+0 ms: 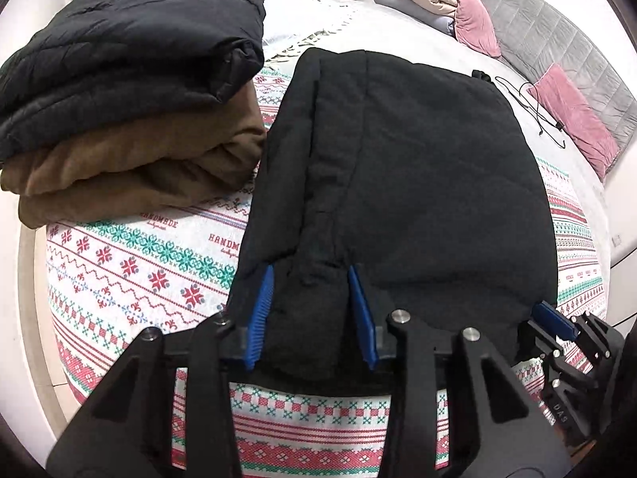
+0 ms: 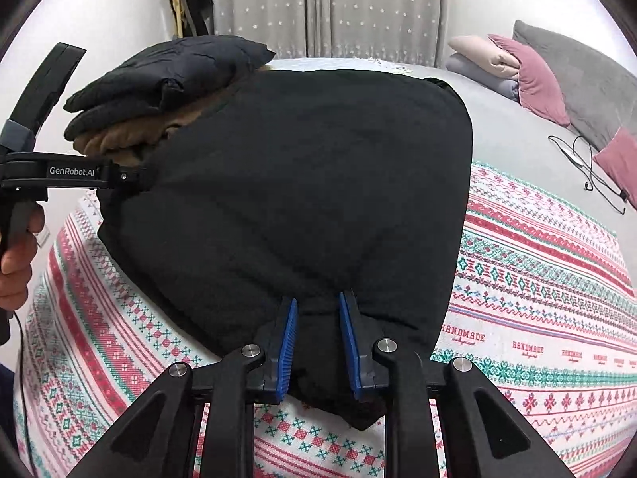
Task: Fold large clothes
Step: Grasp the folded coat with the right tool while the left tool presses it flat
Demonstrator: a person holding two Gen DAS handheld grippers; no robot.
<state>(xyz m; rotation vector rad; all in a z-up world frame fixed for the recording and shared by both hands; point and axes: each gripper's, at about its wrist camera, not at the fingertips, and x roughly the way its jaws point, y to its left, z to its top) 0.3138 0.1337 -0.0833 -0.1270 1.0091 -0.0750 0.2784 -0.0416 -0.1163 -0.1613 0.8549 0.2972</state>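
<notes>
A large black padded garment (image 1: 402, 183) lies folded on the patterned blanket (image 1: 131, 263); it also shows in the right wrist view (image 2: 302, 199). My left gripper (image 1: 311, 275) is shut on the garment's near edge, with thick fabric bunched between its blue pads (image 1: 260, 310). My right gripper (image 2: 317, 298) is shut on the same near edge further right, cloth pinched between its blue pads (image 2: 288, 342). The right gripper shows at the lower right of the left wrist view (image 1: 557, 320). The left gripper's body (image 2: 59, 171) shows at the left of the right wrist view, held by a hand.
A stack of folded clothes, a black puffy jacket (image 1: 131, 51) on a brown garment (image 1: 131, 167), sits left of the black garment. Pink and grey pillows (image 1: 473, 16) and a black cable (image 1: 533, 107) lie on the grey bed at the right. Curtains (image 2: 330, 4) hang behind.
</notes>
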